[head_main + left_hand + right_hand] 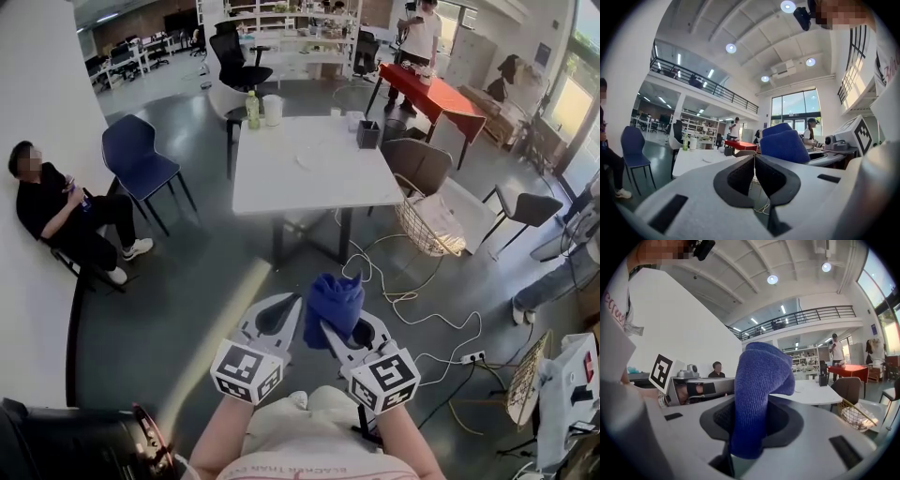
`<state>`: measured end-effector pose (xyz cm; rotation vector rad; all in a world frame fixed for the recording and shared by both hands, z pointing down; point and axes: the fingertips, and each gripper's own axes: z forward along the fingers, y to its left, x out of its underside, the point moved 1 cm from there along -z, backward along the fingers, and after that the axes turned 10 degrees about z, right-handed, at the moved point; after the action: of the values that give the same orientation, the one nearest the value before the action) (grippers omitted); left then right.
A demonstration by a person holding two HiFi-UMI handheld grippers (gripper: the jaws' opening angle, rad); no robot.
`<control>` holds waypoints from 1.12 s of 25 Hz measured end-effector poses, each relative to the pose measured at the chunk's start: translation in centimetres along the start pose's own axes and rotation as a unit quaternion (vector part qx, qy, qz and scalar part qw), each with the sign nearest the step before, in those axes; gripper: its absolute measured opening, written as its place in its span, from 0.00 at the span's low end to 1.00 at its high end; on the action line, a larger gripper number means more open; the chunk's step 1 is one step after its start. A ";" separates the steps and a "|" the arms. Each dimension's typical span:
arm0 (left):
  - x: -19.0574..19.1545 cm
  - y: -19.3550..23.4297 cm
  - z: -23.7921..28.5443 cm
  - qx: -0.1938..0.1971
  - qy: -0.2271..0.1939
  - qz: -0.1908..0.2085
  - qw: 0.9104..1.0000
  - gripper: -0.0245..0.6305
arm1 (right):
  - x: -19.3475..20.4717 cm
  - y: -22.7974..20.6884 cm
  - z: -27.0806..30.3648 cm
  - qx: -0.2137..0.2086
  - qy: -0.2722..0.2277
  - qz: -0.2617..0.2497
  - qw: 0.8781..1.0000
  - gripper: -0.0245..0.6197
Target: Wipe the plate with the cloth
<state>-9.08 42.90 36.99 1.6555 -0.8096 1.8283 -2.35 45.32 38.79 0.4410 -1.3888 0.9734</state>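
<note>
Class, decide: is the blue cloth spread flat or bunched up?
Bunched up: the blue cloth stands as a folded wad, pinched in the right gripper.

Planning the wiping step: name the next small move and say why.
Probably step toward the white table, bringing the right gripper over the plate. That gripper is shut on the blue cloth, but the plate lies far ahead on the table; the left gripper is shut and empty.

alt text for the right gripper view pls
The right gripper is shut on a blue cloth that stands up between its jaws. Behind it are a white table and a red table in a large, bright hall.
</note>
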 end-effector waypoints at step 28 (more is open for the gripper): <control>2.2 16.4 21.6 -0.044 0.029 -0.026 0.998 0.04 | -7.0 -18.7 19.4 -0.006 0.034 0.002 0.999 0.22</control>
<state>-6.86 15.81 39.35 1.5463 -0.8034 1.7718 1.05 17.78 40.88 0.3925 -1.3348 0.9745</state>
